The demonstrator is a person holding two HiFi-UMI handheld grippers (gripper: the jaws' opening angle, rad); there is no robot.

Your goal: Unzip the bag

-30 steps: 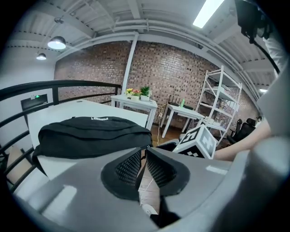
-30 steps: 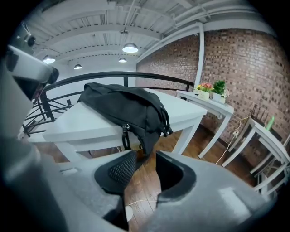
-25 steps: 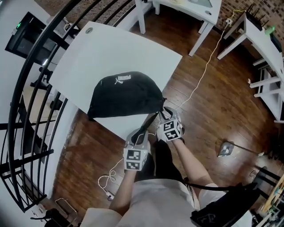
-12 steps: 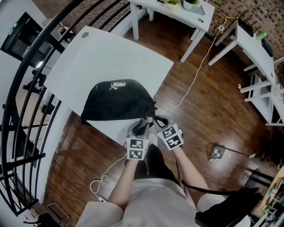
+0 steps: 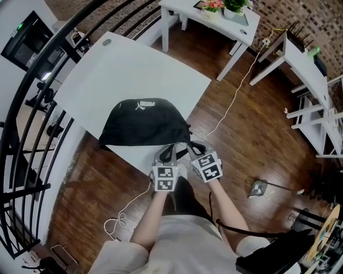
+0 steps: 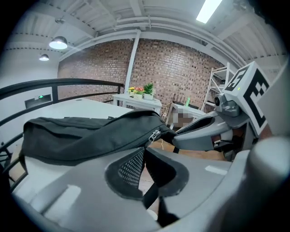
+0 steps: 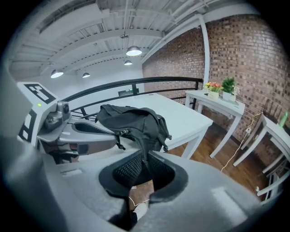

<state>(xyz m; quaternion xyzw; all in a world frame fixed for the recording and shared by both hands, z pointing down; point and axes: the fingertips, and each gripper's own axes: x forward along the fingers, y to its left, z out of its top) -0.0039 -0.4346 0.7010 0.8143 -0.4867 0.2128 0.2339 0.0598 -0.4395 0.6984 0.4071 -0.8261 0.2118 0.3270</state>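
A black bag (image 5: pixel 144 123) lies on the white table (image 5: pixel 139 69), its right end at the near edge. Both grippers meet at that end. My left gripper (image 5: pixel 167 153) has just closed its jaws; in the left gripper view its pads (image 6: pixel 131 167) pinch a black strap that hangs from the bag (image 6: pixel 81 136). The zipper pull (image 6: pixel 155 135) sits just beyond them. My right gripper (image 5: pixel 194 147) also closed within the last second. It (image 7: pixel 147 165) is shut on the fabric of the bag's end (image 7: pixel 131 120), which is lifted off the table.
A black railing (image 5: pixel 32 107) curves round the table's left side. White side tables (image 5: pixel 214 16) with potted plants stand at the back and right. A white cable (image 5: pixel 236 96) runs over the wooden floor, and a small object (image 5: pixel 257 188) lies there.
The left gripper came forward from below the table edge to the bag's end, beside the right gripper. The right gripper rose a little with the bag's end in it.
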